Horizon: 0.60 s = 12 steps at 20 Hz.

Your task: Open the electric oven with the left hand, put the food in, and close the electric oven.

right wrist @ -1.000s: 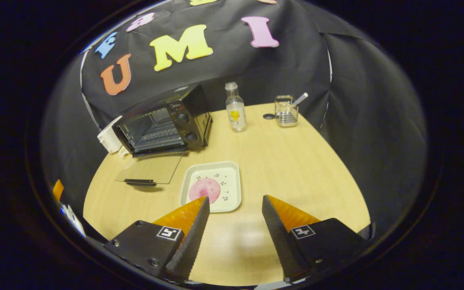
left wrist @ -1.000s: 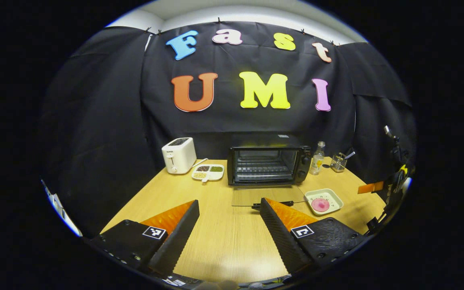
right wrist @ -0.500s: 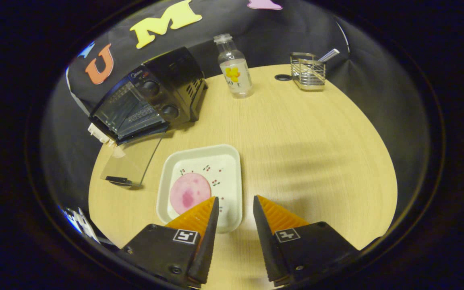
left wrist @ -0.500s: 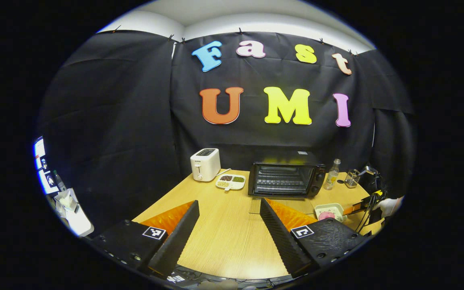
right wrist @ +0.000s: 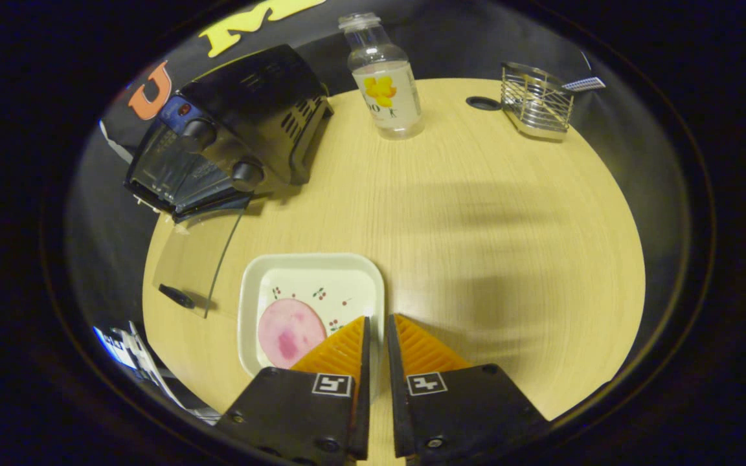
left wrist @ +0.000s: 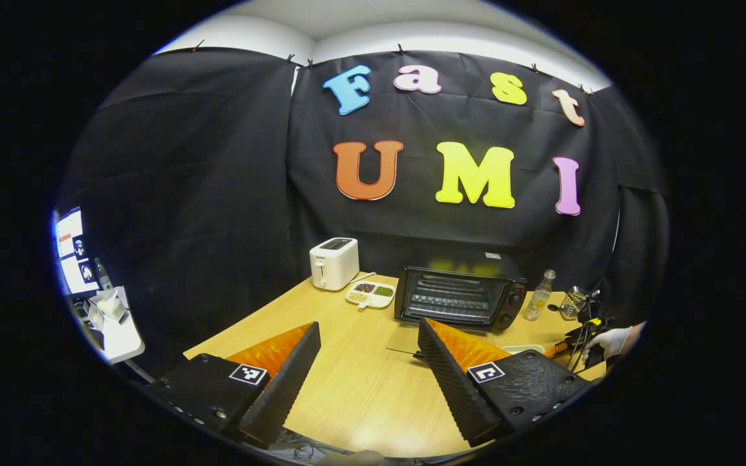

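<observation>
While the right claw [right wrist: 376, 323] sits low over the near right rim of the white tray [right wrist: 263, 272], its two orange fingers are drawn almost together, with only a thin slit between them straddling that rim; I judge it is pinching the tray's edge so tray and food can be carried as one, though whether both pads actually press on it cannot be told from the right gripper view. On the tray, just left of the fingers, lies the food, a round pink slice [right wrist: 289, 331], flat and untouched. Beyond the tray the oven door [right wrist: 195, 252] lies folded down flat over the surface [right wrist: 476, 213], its dark handle at the near edge, and the black electric oven [right wrist: 243, 136] stands open behind it, so the opening step looks done and the loading step is in hand. A bottle [right wrist: 386, 77] and a wire holder [right wrist: 535, 100] stand farther back, well clear of the path to the oven. Seen in the left gripper view, the left claw [left wrist: 368, 333] is spread wide and empty, held back above the surface, probably to leave room in front of the oven.
</observation>
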{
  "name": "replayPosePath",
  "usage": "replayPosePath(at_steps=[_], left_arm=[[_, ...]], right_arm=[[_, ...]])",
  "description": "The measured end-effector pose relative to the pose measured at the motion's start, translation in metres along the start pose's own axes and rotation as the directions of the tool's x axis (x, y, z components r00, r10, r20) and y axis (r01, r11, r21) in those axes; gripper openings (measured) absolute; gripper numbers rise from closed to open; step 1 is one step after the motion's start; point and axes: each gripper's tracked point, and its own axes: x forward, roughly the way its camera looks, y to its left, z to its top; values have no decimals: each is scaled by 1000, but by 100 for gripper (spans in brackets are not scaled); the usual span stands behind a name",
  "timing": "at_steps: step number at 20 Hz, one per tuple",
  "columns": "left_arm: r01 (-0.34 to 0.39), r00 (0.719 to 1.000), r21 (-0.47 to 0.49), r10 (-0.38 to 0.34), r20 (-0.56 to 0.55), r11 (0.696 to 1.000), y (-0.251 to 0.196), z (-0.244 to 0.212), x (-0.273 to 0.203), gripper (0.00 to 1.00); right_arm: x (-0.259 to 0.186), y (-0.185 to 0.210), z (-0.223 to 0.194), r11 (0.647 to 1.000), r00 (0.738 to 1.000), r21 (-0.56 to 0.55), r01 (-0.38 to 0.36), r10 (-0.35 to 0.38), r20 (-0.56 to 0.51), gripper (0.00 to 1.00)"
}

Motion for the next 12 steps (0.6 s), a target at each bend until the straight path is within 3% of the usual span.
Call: replayPosePath(at_steps=[3, 6, 10, 12], left_arm=[[-19, 1000, -11, 19, -7, 1000, -8, -3, 2, 96], [-32, 999, -24, 32, -15, 999, -15, -6, 3, 97], [-20, 999, -14, 19, -30, 1000, -26, -5, 3, 97], [-9, 1000, -2, 9, -28, 1000, -29, -1, 4, 97]], right_arm=[[-2, -1, 1, 999, 997, -18, -46, 45, -59, 11], [-2, 1, 1, 986, 984, 73, -153, 159, -78, 4], [-4, 2, 2, 918, 941, 223, -330, 337, 3, 4], [-6, 2, 2, 866, 922, 322, -382, 382, 66, 4]])
